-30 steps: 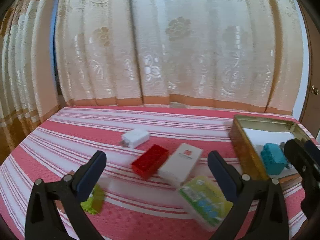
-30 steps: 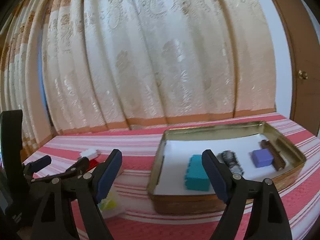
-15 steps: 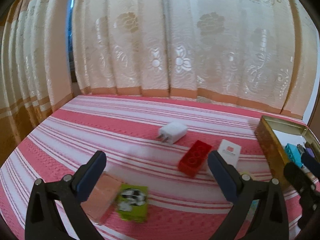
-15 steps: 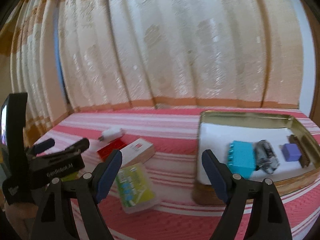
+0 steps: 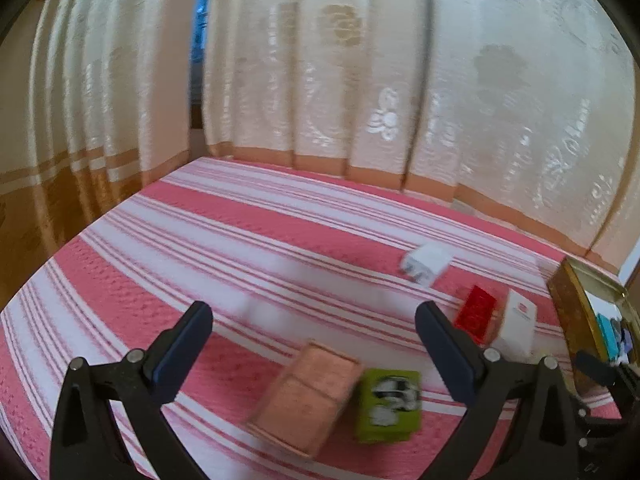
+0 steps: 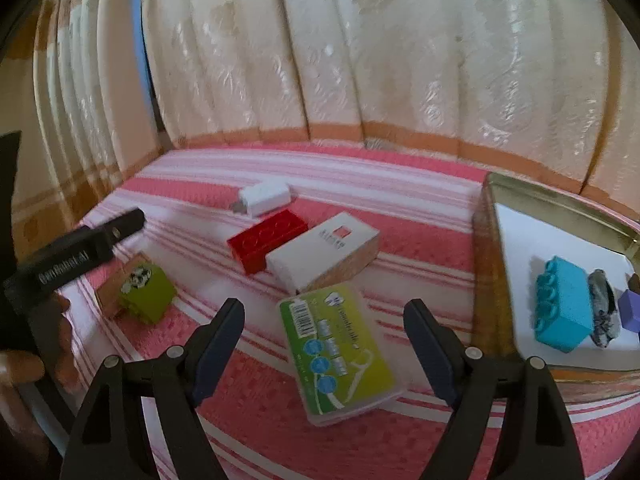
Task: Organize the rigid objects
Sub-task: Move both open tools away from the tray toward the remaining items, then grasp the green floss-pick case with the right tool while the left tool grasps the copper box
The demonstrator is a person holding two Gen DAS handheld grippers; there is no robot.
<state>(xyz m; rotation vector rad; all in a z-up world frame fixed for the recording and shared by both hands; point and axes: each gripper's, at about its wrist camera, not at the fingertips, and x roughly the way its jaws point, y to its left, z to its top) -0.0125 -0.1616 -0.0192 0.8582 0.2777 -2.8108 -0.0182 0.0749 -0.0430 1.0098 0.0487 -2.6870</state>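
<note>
My left gripper (image 5: 314, 342) is open and empty, hovering over a pink-brown box (image 5: 306, 394) and a green block (image 5: 389, 405) that lie side by side on the striped cloth. My right gripper (image 6: 324, 338) is open too, with a green floss-pick case (image 6: 338, 354) lying on the cloth below and between its fingers, untouched. Behind the case sit a white box (image 6: 322, 254), a red brick (image 6: 268, 240) and a white charger (image 6: 266, 197). The gold tin (image 6: 490, 248) at the right holds a teal brick (image 6: 562, 314), a crumpled grey thing and a purple block.
The pink and white striped cloth (image 5: 224, 248) covers the whole surface, with cream curtains (image 5: 360, 80) close behind it. A person's hand (image 6: 24, 364) holds the left gripper's body (image 6: 76, 256) at the left of the right wrist view. The tin's rim (image 5: 568, 304) stands at the far right.
Both views have swung left across the cloth. The left gripper now faces the pink-brown box and green block. The right gripper left the tin and now hangs over the floss-pick case. Jaws unchanged.
</note>
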